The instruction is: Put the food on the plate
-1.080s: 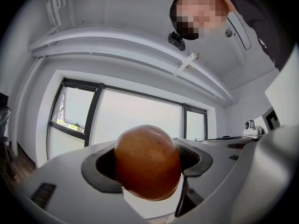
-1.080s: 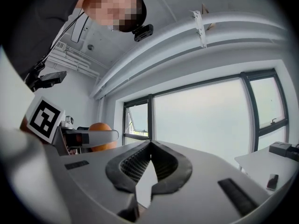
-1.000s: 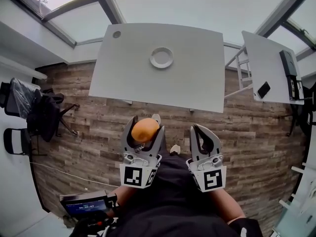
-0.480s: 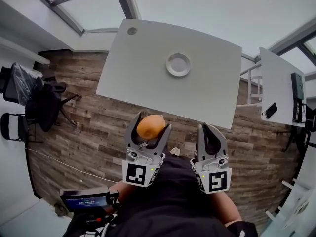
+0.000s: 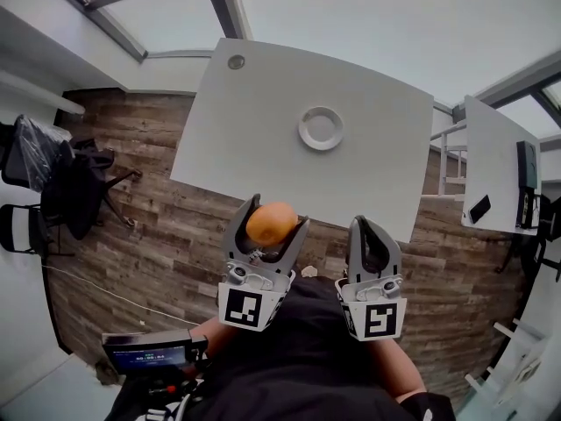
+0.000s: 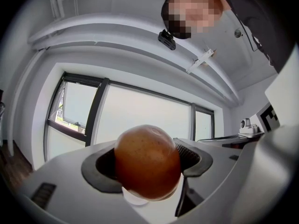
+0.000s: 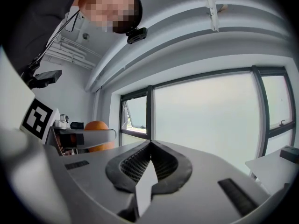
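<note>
The left gripper (image 5: 276, 217) has drawn nearer the white table (image 5: 254, 139) over wood floor (image 5: 158, 235), jaws clamped on an orange (image 5: 272, 224) just short of the table's near edge. The plate (image 5: 321, 128) sits mid-table. The right gripper (image 5: 370, 233) is closed and empty.

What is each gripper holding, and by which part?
Left gripper clamps the orange fruit across its middle, one jaw on each side. Right gripper is shut and empty.

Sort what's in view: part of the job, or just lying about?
Job: orange, clamped in left gripper; white plate on the table; right gripper, shut, empty.
Lying about: black chairs, side table with phone.
</note>
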Action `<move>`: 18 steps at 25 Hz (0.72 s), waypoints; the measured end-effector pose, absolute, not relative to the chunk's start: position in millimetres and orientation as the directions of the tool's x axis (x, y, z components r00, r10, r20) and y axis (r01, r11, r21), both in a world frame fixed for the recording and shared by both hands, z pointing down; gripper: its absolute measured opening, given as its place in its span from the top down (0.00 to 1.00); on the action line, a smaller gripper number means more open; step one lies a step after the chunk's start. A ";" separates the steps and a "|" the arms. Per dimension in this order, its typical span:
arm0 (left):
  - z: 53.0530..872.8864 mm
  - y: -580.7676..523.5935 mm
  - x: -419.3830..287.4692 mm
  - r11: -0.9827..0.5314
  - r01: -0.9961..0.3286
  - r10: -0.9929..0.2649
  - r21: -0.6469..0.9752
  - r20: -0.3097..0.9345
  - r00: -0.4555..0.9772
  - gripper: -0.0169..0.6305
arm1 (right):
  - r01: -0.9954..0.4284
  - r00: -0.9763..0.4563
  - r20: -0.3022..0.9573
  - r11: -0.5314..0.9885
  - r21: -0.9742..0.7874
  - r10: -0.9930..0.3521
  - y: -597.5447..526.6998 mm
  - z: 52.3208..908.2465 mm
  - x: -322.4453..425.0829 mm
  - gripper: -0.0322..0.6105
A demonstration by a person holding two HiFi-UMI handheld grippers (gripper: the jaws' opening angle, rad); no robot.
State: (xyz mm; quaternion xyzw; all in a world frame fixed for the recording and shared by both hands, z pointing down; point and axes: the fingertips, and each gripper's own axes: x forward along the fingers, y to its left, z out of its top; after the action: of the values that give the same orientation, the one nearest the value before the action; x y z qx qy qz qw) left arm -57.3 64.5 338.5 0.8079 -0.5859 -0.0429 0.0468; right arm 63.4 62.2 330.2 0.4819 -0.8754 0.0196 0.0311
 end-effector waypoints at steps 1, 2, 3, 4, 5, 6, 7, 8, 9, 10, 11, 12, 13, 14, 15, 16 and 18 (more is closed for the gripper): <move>337.2 59.4 -59.3 -0.312 -0.942 -0.950 0.122 -0.017 0.312 0.47 | -0.845 -0.533 0.083 0.534 -0.005 -0.842 58.1 332.5 60.4 0.94; 336.4 54.4 -61.1 -0.316 -0.941 -0.949 0.120 -0.020 0.316 0.47 | -0.845 -0.532 0.089 0.534 -0.007 -0.842 54.0 334.0 57.5 0.94; 336.2 49.5 -63.0 -0.321 -0.940 -0.947 0.120 -0.022 0.320 0.47 | -0.846 -0.532 0.092 0.534 -0.007 -0.842 49.9 334.6 54.3 0.94; 336.4 44.7 -65.6 -0.325 -0.938 -0.946 0.120 -0.023 0.325 0.47 | -0.846 -0.531 0.093 0.533 -0.007 -0.842 45.6 334.5 50.6 0.94; 336.6 39.9 -68.9 -0.328 -0.937 -0.945 0.122 -0.022 0.327 0.47 | -0.847 -0.530 0.094 0.532 -0.007 -0.843 41.2 334.2 46.6 0.94; 336.7 35.1 -72.4 -0.329 -0.936 -0.944 0.125 -0.022 0.329 0.47 | -0.848 -0.529 0.095 0.531 -0.007 -0.843 36.6 333.8 42.7 0.94; 336.7 30.6 -75.4 -0.331 -0.935 -0.943 0.127 -0.024 0.331 0.47 | -0.848 -0.527 0.096 0.529 -0.005 -0.844 31.9 333.3 39.5 0.94; 336.7 26.3 -77.7 -0.334 -0.934 -0.942 0.129 -0.025 0.334 0.47 | -0.849 -0.525 0.098 0.528 -0.001 -0.845 27.1 332.9 36.9 0.94; 336.9 22.0 -79.5 -0.338 -0.932 -0.941 0.130 -0.027 0.338 0.47 | -0.851 -0.523 0.098 0.525 0.002 -0.847 22.0 332.4 34.9 0.94; 337.4 17.8 -81.5 -0.343 -0.930 -0.939 0.131 -0.027 0.343 0.47 | -0.853 -0.518 0.097 0.521 0.005 -0.850 16.7 331.7 32.9 0.94; 338.1 13.8 -83.9 -0.348 -0.928 -0.937 0.134 -0.025 0.348 0.47 | -0.857 -0.513 0.096 0.515 0.007 -0.853 11.3 330.6 30.6 0.94; 338.5 9.9 -86.9 -0.353 -0.926 -0.935 0.136 -0.024 0.353 0.47 | -0.861 -0.505 0.093 0.508 0.008 -0.858 6.0 329.5 28.1 0.94; 338.6 6.0 -89.8 -0.359 -0.924 -0.933 0.135 -0.025 0.359 0.47 | -0.866 -0.498 0.091 0.500 0.009 -0.863 0.9 328.5 25.6 0.94; 338.2 1.8 -92.6 -0.364 -0.922 -0.931 0.131 -0.029 0.364 0.47 | -0.870 -0.491 0.088 0.493 0.011 -0.867 -4.3 327.8 23.1 0.94; 337.7 -2.6 -95.4 -0.369 -0.920 -0.929 0.129 -0.034 0.368 0.47 | -0.873 -0.485 0.087 0.488 0.014 -0.870 -9.3 327.4 20.5 0.94; 337.3 -7.0 -98.2 -0.372 -0.919 -0.928 0.131 -0.039 0.370 0.47 | -0.874 -0.482 0.087 0.485 0.017 -0.872 -13.7 327.1 17.7 0.94; 337.9 -13.8 -104.0 -0.377 -0.916 -0.926 0.139 -0.040 0.376 0.47 | -0.876 -0.477 0.097 0.481 0.028 -0.874 -19.3 327.1 11.1 0.94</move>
State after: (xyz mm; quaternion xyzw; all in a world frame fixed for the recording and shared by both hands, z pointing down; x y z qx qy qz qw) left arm -104.0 -13.8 337.9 0.8280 -0.5560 -0.0555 0.0470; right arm 11.1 -19.3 327.1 0.5090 -0.8593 0.0125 0.0488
